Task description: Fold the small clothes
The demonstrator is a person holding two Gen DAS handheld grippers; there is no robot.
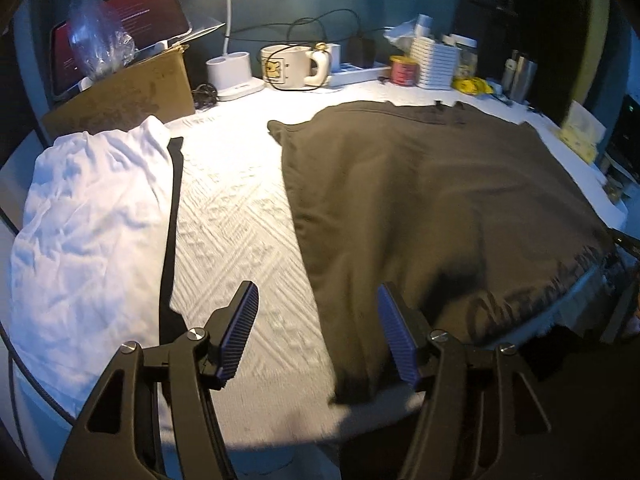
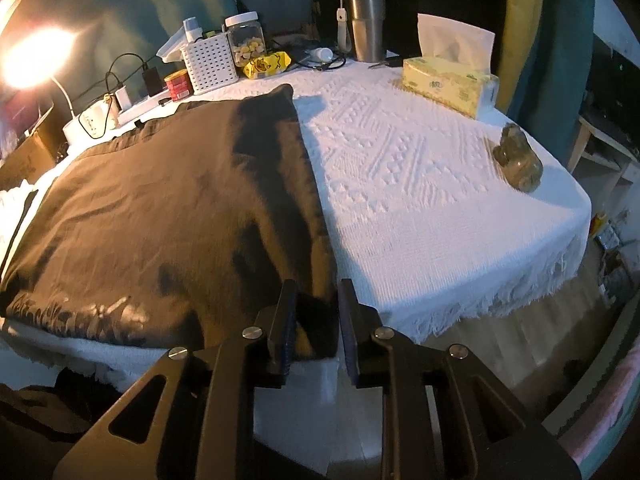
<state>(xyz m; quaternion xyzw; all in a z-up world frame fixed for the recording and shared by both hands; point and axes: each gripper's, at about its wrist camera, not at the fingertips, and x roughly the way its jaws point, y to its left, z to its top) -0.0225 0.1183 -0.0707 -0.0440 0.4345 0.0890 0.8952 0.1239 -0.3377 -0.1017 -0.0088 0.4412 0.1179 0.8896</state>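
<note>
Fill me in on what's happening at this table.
A person with two handheld grippers is folding clothes. A dark brown garment lies spread on the white textured tablecloth. The left gripper stands open at its near corner; the right gripper is open around the other corner. A white garment waits alongside.

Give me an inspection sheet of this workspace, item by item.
Surface: white textured tablecloth, fringed at the front edge.
Job's things: dark brown garment spread flat; white garment lying beside it.
Clutter: mug, white basket, snack jar, steel tumbler, tissue box, red tin.
Grippers: left gripper open over the garment's edge; right gripper open, garment corner between the jaws.
Cables: black cable looping behind the mug.
Surroundings: lamp lit, dark wall.
</note>
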